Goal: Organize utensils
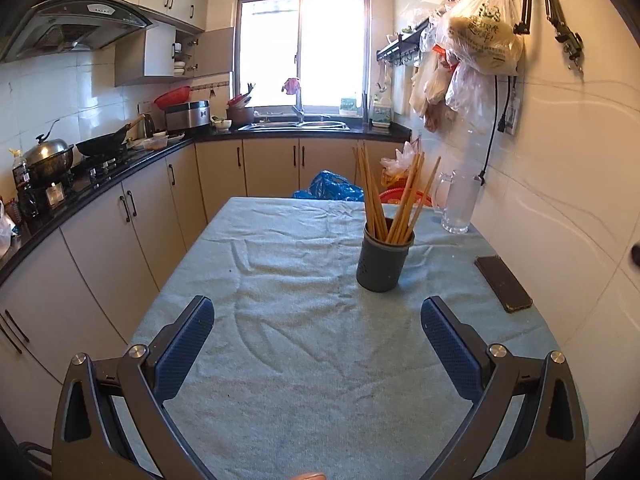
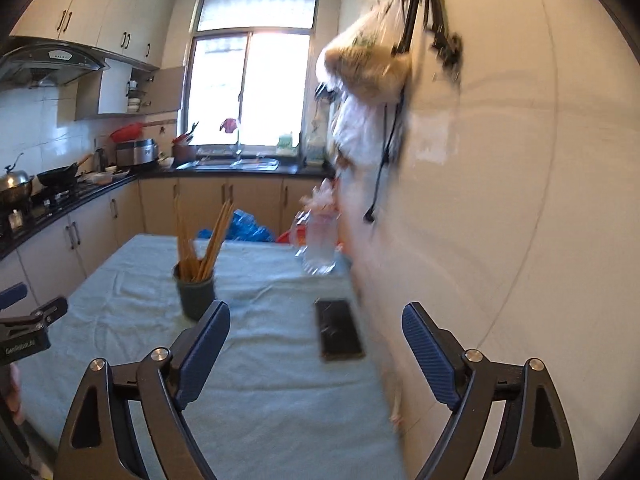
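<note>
Since every chopstick in sight already stands in the holder, the step in hand looks like backing both tools away cleanly, or searching for any stray utensil left out. Taking the holder as the landmark: the table [image 1: 280, 360], covered by a pale blue-green cloth, spreads all around it, and no loose utensil shows on the cloth in either view. Beyond the holder, toward the tiled wall, stands a clear glass pitcher [image 1: 460, 204]; nearer than the holder, on that same wall side, a dark phone [image 1: 503, 283] lies flat on the cloth. The left gripper [image 1: 318, 320] hovers just short of the holder, jaws spread wide with nothing but cloth between them. The right gripper [image 2: 316, 328] is also wide apart and empty; its blue fingers frame the phone without touching it, and the holder sits just beyond its left finger. The dark grey holder [image 1: 384, 260] stands upright, and the wooden chopsticks [image 1: 394, 196] fan out of it, leaning to both sides.

To finish well, I would keep both sets of jaws clear of the leaning chopstick tops, because a knock there could tip the holder. The right view is blurred, so slowing that hand near the pitcher seems wise.
</note>
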The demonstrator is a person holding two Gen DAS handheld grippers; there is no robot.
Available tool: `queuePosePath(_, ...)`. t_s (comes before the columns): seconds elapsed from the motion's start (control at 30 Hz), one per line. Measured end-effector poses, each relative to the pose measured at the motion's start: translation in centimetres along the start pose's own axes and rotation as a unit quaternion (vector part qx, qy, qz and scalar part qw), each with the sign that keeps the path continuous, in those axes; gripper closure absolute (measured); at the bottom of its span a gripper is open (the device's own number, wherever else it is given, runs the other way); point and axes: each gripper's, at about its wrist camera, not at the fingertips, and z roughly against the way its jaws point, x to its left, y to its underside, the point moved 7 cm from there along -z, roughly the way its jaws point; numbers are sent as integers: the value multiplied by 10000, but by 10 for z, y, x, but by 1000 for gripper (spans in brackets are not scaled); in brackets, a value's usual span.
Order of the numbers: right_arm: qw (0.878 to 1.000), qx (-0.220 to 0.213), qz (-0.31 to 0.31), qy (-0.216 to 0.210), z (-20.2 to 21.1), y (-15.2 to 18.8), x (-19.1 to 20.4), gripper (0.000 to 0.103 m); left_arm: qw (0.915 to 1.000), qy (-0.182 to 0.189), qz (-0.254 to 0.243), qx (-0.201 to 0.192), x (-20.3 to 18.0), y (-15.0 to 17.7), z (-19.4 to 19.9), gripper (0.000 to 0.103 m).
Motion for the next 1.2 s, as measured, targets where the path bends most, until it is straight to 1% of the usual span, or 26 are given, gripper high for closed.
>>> queuePosePath(0.2, 9964, 651, -97, -537, -56, 54, 57, 12, 9998, -12, -119, 157, -5, 14, -10, 0)
queuePosePath(0.3, 9943, 795, -169, -692, -76, 67, 78, 12, 9997, -60, -149, 206, -5, 19, -18, 0)
queuePosePath(0.4, 9936, 780, -318, -753, -85, 70, 88, 12, 9994, -85, -158, 297, -7, 24, -30, 0)
queuePosePath(0.57, 9944, 619, -540, -659, -94, 67, 88, 12, 9989, -26, -213, 426, -15, 30, -47, 0)
queuePosePath(0.87, 9936, 476, -941, -398, -104, 69, 70, 12, 9979, 30, -181, 619, -19, 38, -70, 0)
queuePosePath(1.2, 9928, 529, -1025, -317, -108, 72, 68, 12, 9974, 69, -128, 704, -19, 40, -78, 0)
